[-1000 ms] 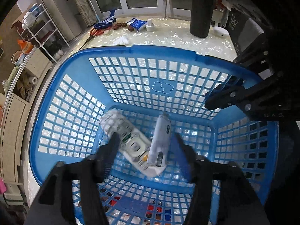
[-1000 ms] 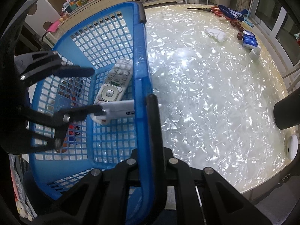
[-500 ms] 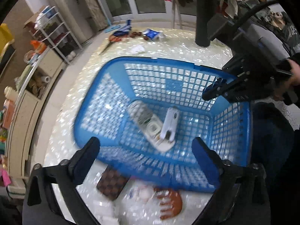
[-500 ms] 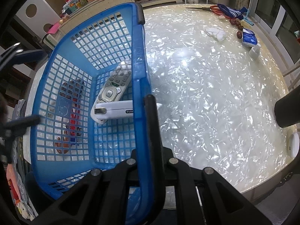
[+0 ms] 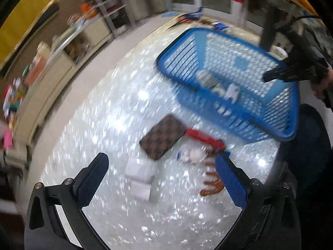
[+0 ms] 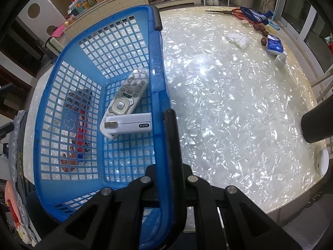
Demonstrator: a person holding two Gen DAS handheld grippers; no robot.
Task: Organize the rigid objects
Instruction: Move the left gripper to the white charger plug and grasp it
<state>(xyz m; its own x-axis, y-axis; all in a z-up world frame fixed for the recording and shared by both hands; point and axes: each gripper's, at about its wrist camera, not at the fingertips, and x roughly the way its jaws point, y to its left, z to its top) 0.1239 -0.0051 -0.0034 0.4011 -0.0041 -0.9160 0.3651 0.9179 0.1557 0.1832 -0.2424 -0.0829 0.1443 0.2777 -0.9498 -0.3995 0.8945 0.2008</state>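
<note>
A blue mesh basket [image 6: 133,37] stands on the pearly table; my right gripper [image 6: 164,125] is shut on its near rim [image 6: 160,104]. Inside lie a white remote [image 6: 124,98] and a white WiFi6 stick [image 6: 129,123] across its lower end. The basket also shows in the blurred left wrist view [image 5: 239,62]. My left gripper [image 5: 162,170] is open and empty, above the table in front of the basket. Below it lie a brown checkered wallet [image 5: 163,136], white boxes [image 5: 141,175], a red object [image 5: 205,137], a small white item [image 5: 193,154] and a brown comb [image 5: 212,185].
Far across the table lie scissors [image 6: 235,12], a blue-white cloth [image 6: 254,16], a white wad [image 6: 237,38], brown beads [image 6: 263,31], a blue packet [image 6: 274,46] and a small white bottle [image 6: 280,59]. A white disc [image 6: 321,160] sits at the right edge. Shelves and cabinets stand beyond.
My left gripper has let go of the white stick, lifted out of the basket and swung back left over the table. The right gripper has stayed on the rim.
</note>
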